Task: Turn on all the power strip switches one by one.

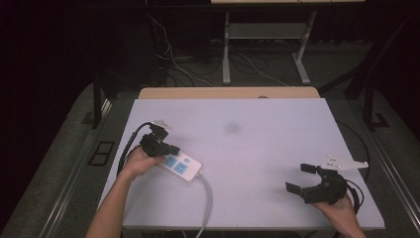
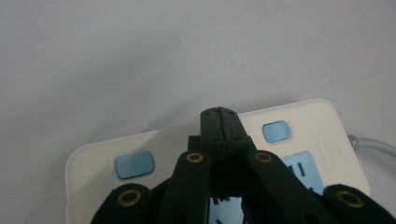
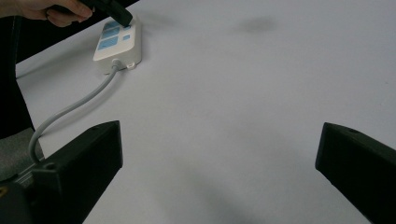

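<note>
A broad white matte table top [image 1: 257, 148] is spreading out beneath both grippers, with one faint grey smudge [image 1: 232, 128] lying well beyond them, nearer the far edge.

The off-white rectangular plastic power strip [image 1: 182, 167] with rounded corners is lying flat on the table directly under the tips of the left gripper [image 1: 172, 149]. In the left gripper view its cream casing [image 2: 317, 126] is showing two pale blue rounded switch buttons, one [image 2: 134, 164] to the left of the jaws and one [image 2: 277, 131] to their right, and light blue socket panels [image 2: 301, 171] sitting nearer the gripper body, partly hidden behind the black linkage. A thick pale grey round cable [image 1: 208, 198] is leaving the strip's end that is facing away from the left gripper and is curving back toward the table's near edge; in the right gripper view that cable [image 3: 74, 109] is running off the table ahead and left of the right jaws.

The left gripper [image 2: 219, 114], black with brass-coloured pivot rings, is being held with its jaws pressed together, tips meeting with nothing between them, poised over the strip's top face between the two buttons; whether the tips are touching the casing I cannot tell.

The right gripper [image 1: 303, 178], black with a grey three-cornered plate on top, is being held well apart from the strip, its jaws standing wide apart over bare table.
</note>
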`<state>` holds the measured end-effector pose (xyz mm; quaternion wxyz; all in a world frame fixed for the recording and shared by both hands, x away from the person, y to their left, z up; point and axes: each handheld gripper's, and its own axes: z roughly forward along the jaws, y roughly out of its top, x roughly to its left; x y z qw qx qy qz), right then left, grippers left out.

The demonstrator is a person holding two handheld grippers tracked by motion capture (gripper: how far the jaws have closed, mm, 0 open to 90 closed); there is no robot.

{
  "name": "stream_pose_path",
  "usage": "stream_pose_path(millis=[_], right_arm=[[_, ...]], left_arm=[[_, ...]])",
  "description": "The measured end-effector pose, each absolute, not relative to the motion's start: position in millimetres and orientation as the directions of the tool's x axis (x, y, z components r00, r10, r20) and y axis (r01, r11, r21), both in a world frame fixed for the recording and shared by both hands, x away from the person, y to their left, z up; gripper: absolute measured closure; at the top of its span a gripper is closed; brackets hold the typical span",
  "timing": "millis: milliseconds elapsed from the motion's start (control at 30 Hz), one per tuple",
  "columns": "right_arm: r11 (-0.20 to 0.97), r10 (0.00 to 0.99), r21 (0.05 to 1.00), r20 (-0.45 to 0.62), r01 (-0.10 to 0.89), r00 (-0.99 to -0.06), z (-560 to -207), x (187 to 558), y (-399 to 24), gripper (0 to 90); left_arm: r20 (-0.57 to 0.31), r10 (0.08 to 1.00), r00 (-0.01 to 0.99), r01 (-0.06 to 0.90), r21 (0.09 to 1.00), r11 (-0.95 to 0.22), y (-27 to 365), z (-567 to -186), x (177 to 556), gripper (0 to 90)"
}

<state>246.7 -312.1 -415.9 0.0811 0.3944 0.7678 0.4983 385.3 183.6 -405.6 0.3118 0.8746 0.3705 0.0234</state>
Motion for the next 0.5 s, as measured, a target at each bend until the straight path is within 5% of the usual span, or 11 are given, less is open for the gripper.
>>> stream_pose_path(millis=[500], right_arm=[[0.176, 0.686, 0.833, 0.278, 0.524, -0.672, -414.8, 245.9, -314.0, 0.5]], left_arm=[[-0.213, 0.664, 0.717, 0.647, 0.559, -0.519, 184.6, -407.5, 386.6, 89.9]])
